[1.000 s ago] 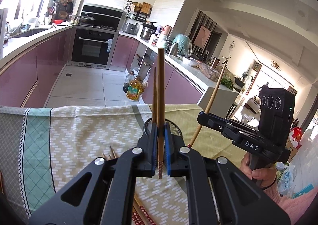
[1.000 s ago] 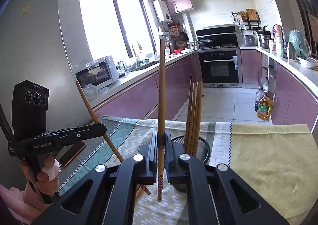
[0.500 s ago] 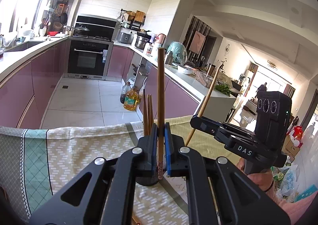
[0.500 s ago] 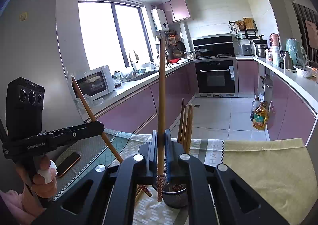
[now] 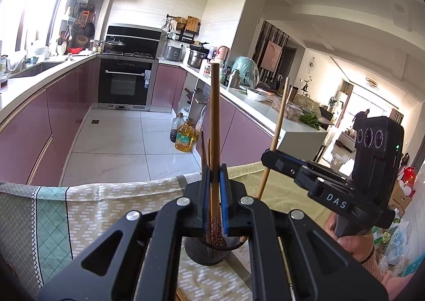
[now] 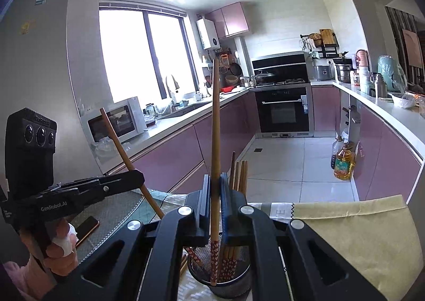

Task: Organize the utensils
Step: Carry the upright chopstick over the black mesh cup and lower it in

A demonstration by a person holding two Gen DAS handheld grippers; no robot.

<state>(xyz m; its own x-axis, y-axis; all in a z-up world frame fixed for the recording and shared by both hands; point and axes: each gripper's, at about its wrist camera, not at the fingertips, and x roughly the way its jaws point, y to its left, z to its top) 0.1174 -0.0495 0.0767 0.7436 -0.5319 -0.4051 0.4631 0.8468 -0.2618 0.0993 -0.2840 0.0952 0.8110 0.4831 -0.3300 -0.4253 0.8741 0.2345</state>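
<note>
Chopsticks in both grippers, each held upright. Left gripper [image 5: 214, 194]: blue-padded fingers [image 5: 205, 189] pinching one long brown wooden chopstick [image 5: 214, 125], its red-patterned lower end dipping into the round black mesh utensil holder [image 5: 207, 253] standing on the surface directly below. Right gripper [image 6: 214, 202]: fingers [image 6: 205, 200] likewise clamped on a second brown wooden chopstick with red floral tip [image 6: 215, 141], the tip reaching down inside the same holder, seen here near the bottom centre [image 6: 225, 287]. Several more chopsticks [image 6: 239, 173] already stand in the holder, just right of the held one. In the left wrist view the right gripper appears at right, its chopstick tilted; in the right wrist view the left gripper appears at left, chopstick also slanted. Surface covered by a patterned cloth in green, beige and yellow [image 5: 106, 210]. Dark phone [image 6: 85, 229] lying on the surface at near left. Yellow oil bottle [image 5: 184, 138] on the tiled kitchen floor beyond.
</note>
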